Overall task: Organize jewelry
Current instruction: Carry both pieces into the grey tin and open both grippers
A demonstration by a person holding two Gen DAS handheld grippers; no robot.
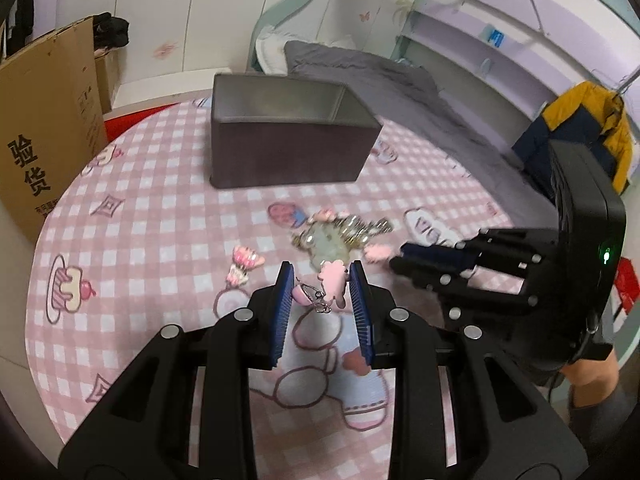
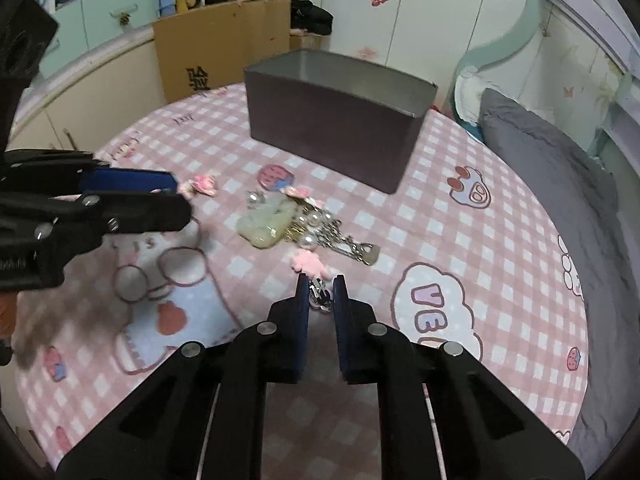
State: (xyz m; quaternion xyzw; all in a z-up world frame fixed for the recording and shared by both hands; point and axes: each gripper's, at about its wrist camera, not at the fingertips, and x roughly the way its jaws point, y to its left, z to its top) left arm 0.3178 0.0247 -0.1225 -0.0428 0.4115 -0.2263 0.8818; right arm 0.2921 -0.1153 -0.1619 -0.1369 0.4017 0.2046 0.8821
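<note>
Left wrist view: the left gripper (image 1: 322, 270) has its jaws partly closed on a pink charm with a metal clasp (image 1: 332, 282). The charm's pink body lies against the right pad and its metal ring reaches toward the left pad; it appears pinched, though contact at the left pad is not fully clear. The main jewelry pile (image 1: 340, 236) lies on the pink checked tablecloth (image 1: 160, 216) just beyond the fingertips. A separate pink hair clip (image 1: 245, 266) sits to the near left of the pile. The dark storage box (image 1: 288, 148), open at the top, stands farther back, straight beyond the pile. The right gripper (image 1: 400, 258) enters from the right, its tips touching or just beside the pile's right edge.

Right wrist view: the right gripper (image 2: 322, 282) shows jaws drawn nearly together, pinching a small metal clasp (image 2: 319, 294). A pink charm (image 2: 310, 264) lies at its tips and appears joined to that clasp. The pile (image 2: 288, 222) lies immediately beyond, its chain running from far left to near right. The box (image 2: 336, 120) stands beyond, slightly right of the jaw line. The left gripper (image 2: 176, 196) is at the left, blurred.

Assessment: both grippers hold a piece; the box lies ahead of both, with the left gripper's line the more direct. Neither piece is yet over the box.
</note>
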